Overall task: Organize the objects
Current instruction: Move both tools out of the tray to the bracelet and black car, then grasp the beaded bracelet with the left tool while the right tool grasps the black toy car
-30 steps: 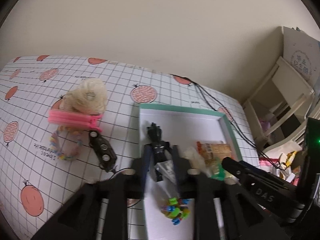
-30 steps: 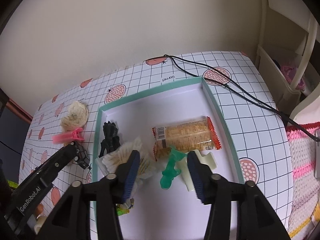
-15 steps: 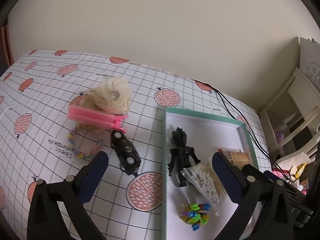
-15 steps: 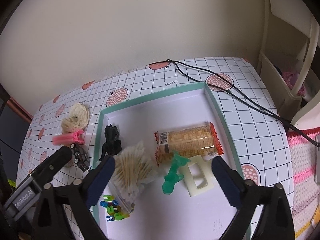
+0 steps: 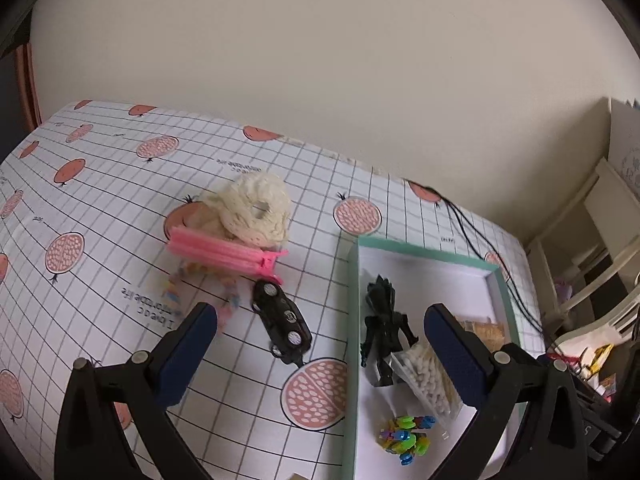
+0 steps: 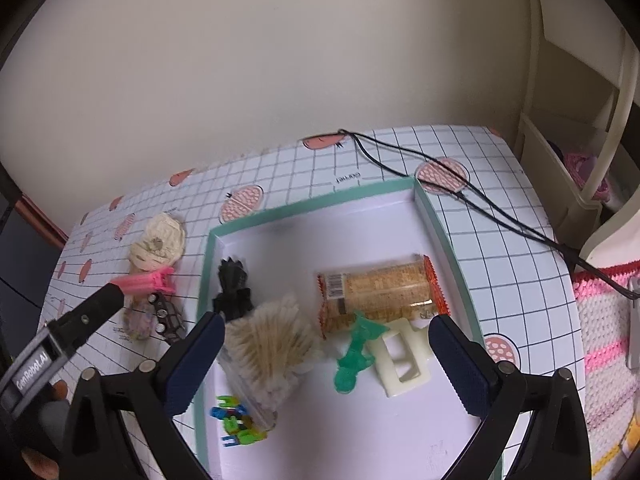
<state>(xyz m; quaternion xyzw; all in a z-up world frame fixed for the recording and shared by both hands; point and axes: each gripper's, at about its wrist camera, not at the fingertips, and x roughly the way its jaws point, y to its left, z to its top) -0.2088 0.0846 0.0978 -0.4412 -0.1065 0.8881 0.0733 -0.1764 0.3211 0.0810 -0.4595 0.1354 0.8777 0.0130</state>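
Here both tools hang spread and empty, left tool (image 5: 320, 340) above the toy car (image 5: 282, 322), right tool (image 6: 326, 344) over the tray (image 6: 440, 232)

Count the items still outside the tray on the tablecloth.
4: cream scrunchie, pink hair clip just in front of it, beaded bracelet partly under the clip, and black toy car nearest the tray. More could be hidden.

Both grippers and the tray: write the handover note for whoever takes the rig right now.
Left gripper: open, empty, above the toy car.
Right gripper: open, empty, over the tray.
In the tray: black figure, cotton swabs, snack pack, green figure, cream clip, block toy.
Left on the table: toy car, pink clip, cream scrunchie, bead bracelet.
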